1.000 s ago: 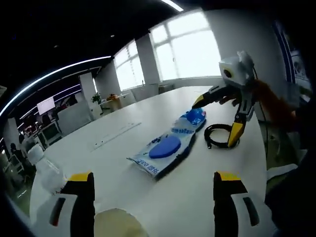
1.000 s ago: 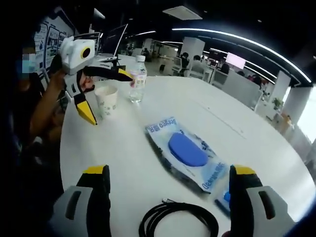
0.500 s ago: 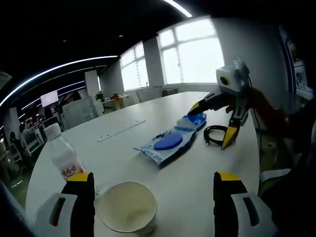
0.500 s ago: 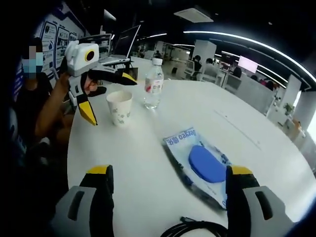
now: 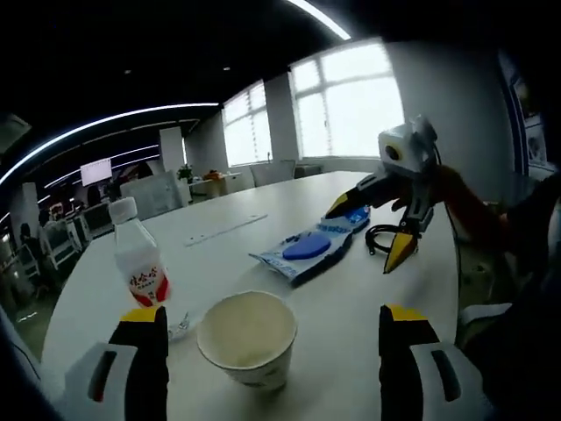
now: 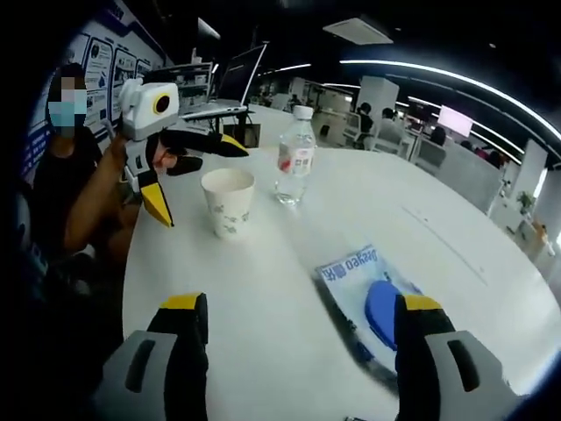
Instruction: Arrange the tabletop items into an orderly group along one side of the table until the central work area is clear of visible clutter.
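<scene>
A: Left tool (image 5: 263, 351)?
B: Jaws spread wide, holding nothing. Cup (image 5: 247, 338) sits between them, near table (image 5: 342, 298) edge closest to the person; bottle (image 5: 140, 267) upright just beside cup, twd table middle.
A: Right tool (image 6: 294, 360)?
B: Also spread, empty, over bare table. In left gripper view it hangs above the cable (image 5: 381, 237), jaws apart, not touching it.
A: Wipes?
B: Wipes pack (image 5: 302, 250) flat, well apart from cup, nearer the window-side edge. Small blue packet (image 5: 353, 216) touching its far end; cable coiled just beside both.
A: Bkgd?
B: Laptop (image 6: 223, 88) past the table's end; office desks, people seated beyond.
</scene>
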Motion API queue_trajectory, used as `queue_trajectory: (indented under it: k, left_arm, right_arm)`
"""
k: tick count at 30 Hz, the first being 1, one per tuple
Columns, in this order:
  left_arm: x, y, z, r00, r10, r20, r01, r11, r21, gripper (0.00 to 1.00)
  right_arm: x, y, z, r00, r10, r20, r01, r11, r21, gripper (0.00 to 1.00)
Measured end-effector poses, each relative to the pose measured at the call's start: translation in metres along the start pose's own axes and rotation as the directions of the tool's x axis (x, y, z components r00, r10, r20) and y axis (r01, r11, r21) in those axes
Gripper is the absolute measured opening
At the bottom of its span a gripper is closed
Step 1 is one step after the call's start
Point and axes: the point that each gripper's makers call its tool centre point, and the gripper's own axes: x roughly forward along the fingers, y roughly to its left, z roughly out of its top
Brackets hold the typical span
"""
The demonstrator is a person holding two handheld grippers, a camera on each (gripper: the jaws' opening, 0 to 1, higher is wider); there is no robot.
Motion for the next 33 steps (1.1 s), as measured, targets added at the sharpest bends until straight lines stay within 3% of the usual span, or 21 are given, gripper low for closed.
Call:
queue_trajectory:
  k: [12, 16, 24, 26, 31, 33]
  left_arm:
    - [-0.005, -0.007, -0.018, 1.0, 0.016, 0.009, -0.016, 1.0, -0.007, 0.97]
    - [-0.007, -0.01, -0.024, 1.0, 0.022, 0.008, -0.022, 1.0, -0.016, 0.95]
    - [-0.014, 0.003, -0.04, 1.0, 0.009, -0.029, -0.011, 0.999, -0.049, 0.81]
    - [-0.013, 0.001, -0.041, 1.0, -0.011, -0.014, 0.011, 0.999, -0.031, 0.75]
    - [-0.014, 0.006, -0.046, 1.0, 0.002, -0.014, -0.003, 0.999, -0.036, 0.71]
    - [-0.015, 0.008, -0.049, 1.0, 0.001, -0.019, -0.001, 1.0, -0.021, 0.62]
  right_arm:
    - [0.029, 0.008, 0.02, 0.997, 0.069, 0.041, -0.068, 0.997, -0.022, 0.72]
    - [0.042, 0.013, 0.018, 0.995, 0.092, 0.026, -0.091, 0.995, -0.035, 0.7]
    - [0.059, 0.025, 0.03, 0.989, 0.142, 0.049, -0.139, 0.989, -0.055, 0.59]
    - [0.065, 0.029, 0.032, 0.987, 0.155, 0.043, -0.152, 0.986, -0.067, 0.59]
    - [0.078, 0.038, 0.037, 0.985, 0.16, 0.057, -0.155, 0.984, -0.082, 0.51]
    - [0.084, 0.039, 0.036, 0.986, 0.159, 0.041, -0.155, 0.984, -0.091, 0.52]
